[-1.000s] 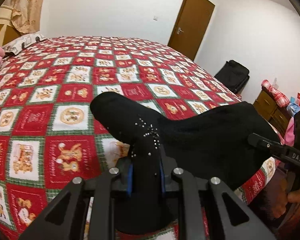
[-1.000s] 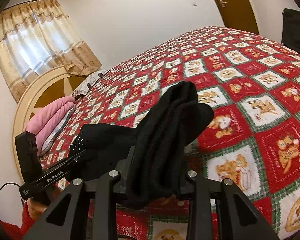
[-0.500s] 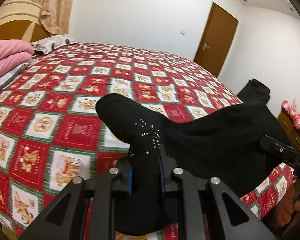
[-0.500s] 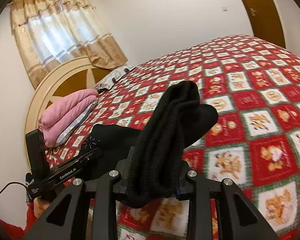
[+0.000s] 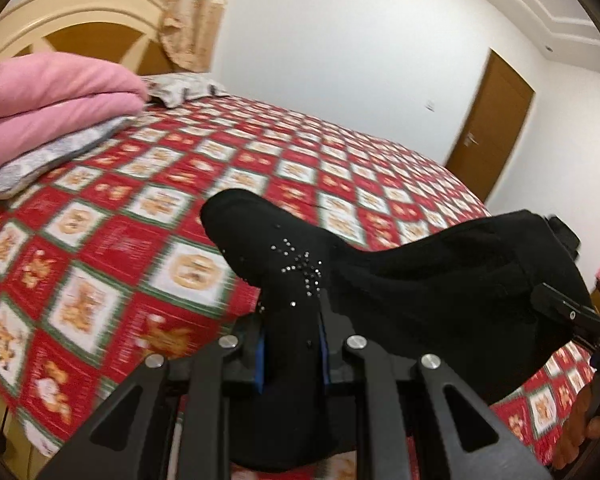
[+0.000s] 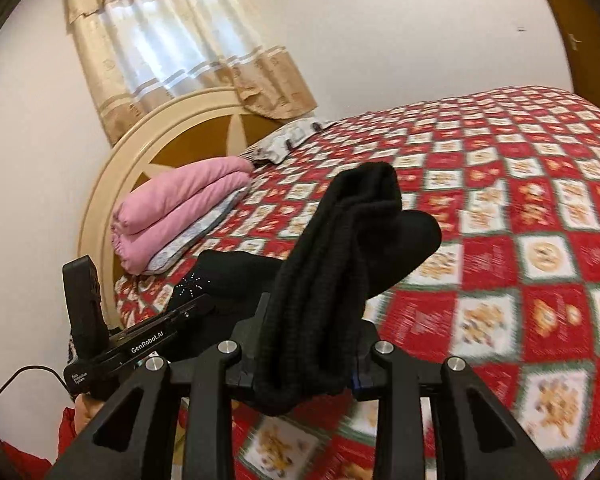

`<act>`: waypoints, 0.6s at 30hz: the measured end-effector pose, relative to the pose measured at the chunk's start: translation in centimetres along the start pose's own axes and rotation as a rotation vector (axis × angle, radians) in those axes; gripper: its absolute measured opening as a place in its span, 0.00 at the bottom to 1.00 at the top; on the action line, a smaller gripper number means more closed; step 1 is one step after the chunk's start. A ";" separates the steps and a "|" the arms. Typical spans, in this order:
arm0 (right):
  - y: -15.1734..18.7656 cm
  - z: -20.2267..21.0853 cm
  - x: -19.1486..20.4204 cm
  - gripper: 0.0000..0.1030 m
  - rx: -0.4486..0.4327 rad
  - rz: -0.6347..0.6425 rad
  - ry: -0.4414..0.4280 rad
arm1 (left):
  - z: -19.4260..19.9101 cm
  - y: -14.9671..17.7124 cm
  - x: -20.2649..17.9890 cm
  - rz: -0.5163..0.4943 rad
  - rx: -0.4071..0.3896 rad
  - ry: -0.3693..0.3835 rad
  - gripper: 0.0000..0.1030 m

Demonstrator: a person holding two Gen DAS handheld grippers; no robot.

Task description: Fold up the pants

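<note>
A: So what's the scene? Biggest thing first.

B: The bed (image 5: pixel 100 240) with the red checkered bear quilt (image 6: pixel 540 272). Folded pink blanket (image 5: pixel 52 100) up by the headboard (image 6: pixel 148 148).

A: And the pants?

B: The black pants (image 5: pixel 440 280) hang in the air above the quilt, stretched between my hands. My left gripper (image 5: pixel 290 356) is clamped on the rhinestone end, my right gripper (image 6: pixel 306 364) is clamped on a bunched ribbed part.
</note>
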State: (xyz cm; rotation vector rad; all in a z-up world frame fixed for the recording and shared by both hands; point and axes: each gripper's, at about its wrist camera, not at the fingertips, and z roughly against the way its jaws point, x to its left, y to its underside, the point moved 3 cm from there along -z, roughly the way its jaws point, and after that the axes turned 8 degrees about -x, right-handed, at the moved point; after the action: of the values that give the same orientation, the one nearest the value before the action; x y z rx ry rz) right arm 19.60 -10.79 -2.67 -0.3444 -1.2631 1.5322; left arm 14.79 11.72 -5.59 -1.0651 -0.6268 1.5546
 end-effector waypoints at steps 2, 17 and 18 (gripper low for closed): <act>-0.2 -1.6 1.2 0.31 0.013 0.014 -0.026 | 0.1 -0.3 1.8 0.023 -0.012 -0.037 0.20; 0.7 -10.0 7.5 0.31 0.102 0.131 -0.145 | 0.1 0.0 9.0 0.080 -0.026 -0.216 0.19; 0.7 -10.0 7.3 0.31 0.104 0.128 -0.143 | -0.2 0.1 9.1 0.081 -0.022 -0.213 0.19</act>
State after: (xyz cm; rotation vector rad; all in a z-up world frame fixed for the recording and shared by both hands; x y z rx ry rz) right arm 23.93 0.69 -4.51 -0.2554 -1.2858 1.7508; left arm 14.89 20.32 -8.48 -0.9575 -0.7545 1.7498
